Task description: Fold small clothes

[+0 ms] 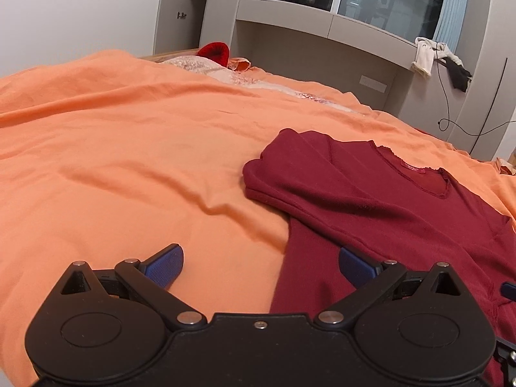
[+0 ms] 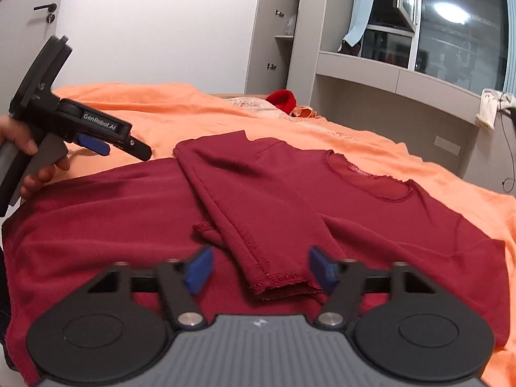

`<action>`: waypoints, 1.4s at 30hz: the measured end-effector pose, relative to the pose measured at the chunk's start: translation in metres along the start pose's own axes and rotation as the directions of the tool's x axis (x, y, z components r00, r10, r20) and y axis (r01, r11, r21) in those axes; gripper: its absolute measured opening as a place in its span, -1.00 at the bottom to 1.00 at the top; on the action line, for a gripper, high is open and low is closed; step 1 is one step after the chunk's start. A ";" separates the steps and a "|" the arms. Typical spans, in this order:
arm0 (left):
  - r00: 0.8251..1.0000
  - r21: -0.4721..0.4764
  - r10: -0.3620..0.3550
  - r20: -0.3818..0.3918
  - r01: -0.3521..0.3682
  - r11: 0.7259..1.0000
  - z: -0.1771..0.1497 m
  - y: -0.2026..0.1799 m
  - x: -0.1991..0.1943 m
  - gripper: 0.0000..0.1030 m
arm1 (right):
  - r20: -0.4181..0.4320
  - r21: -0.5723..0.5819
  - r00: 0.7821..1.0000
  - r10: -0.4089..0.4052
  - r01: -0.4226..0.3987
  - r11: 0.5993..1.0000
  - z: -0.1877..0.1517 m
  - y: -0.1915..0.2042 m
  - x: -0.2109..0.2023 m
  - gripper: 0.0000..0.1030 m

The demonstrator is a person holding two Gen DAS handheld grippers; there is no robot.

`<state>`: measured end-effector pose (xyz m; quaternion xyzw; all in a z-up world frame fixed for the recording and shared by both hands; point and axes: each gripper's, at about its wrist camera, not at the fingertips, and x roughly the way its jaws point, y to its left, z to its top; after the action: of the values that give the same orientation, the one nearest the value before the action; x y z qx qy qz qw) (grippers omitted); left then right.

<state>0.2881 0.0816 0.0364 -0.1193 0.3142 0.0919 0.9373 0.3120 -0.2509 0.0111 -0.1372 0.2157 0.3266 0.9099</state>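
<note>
A dark red long-sleeved shirt point(image 2: 96, 225) lies flat on the orange bedsheet point(image 2: 135, 109), neckline away from me. One sleeve is folded diagonally across the body, its cuff point(image 2: 283, 282) lying between the blue pads of my right gripper point(image 2: 261, 271). The jaws stand apart and the left pad is clear of the cuff. In the left wrist view the same shirt point(image 1: 387, 200) lies to the right. My left gripper point(image 1: 261, 264) is open above the shirt's left edge with nothing gripped. A hand point(image 2: 22, 142) holds the left gripper point(image 2: 125, 148) at the far left.
A red knitted item point(image 1: 214, 52) and a pale patterned cloth point(image 1: 200, 64) lie at the bed's far end. A grey window ledge point(image 1: 354, 29) carries draped clothes point(image 1: 425, 56), with a cable point(image 1: 446, 96) hanging down. Wide orange sheet point(image 1: 113, 145) spreads left of the shirt.
</note>
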 end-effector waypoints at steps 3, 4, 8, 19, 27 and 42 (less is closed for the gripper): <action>1.000 0.008 0.017 0.000 -0.017 1.000 -0.002 0.007 0.002 0.99 | -0.010 0.013 1.000 0.001 -0.001 1.000 0.000 -0.003 0.003 -0.37; 1.000 0.006 0.022 0.000 -0.022 1.000 -0.001 0.009 0.003 0.99 | -0.010 0.010 1.000 0.001 0.000 1.000 0.001 -0.001 0.004 -0.56; 1.000 -0.006 0.020 0.006 -0.020 1.000 0.001 0.015 0.003 0.99 | -0.015 -0.093 1.000 -0.020 0.019 0.995 0.000 0.016 0.000 -0.84; 1.000 0.008 0.030 0.004 -0.030 1.000 0.002 0.019 0.002 0.99 | -0.018 -0.444 0.994 -0.105 0.086 0.892 -0.023 0.080 0.011 -0.87; 0.999 0.008 0.049 0.004 -0.049 0.999 0.003 0.015 0.006 0.99 | 0.035 -0.352 0.993 -0.113 0.118 0.929 -0.026 0.068 -0.007 0.16; 0.963 0.011 -0.160 0.218 0.161 0.987 -0.009 -0.012 -0.048 0.99 | 0.159 -0.265 0.978 -0.136 0.175 0.948 -0.064 0.065 -0.102 0.99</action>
<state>0.2487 0.0626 0.0609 -0.1366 0.1986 0.0293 0.9701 0.1796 -0.2815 -0.0026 -0.2570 0.0922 0.2895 0.9174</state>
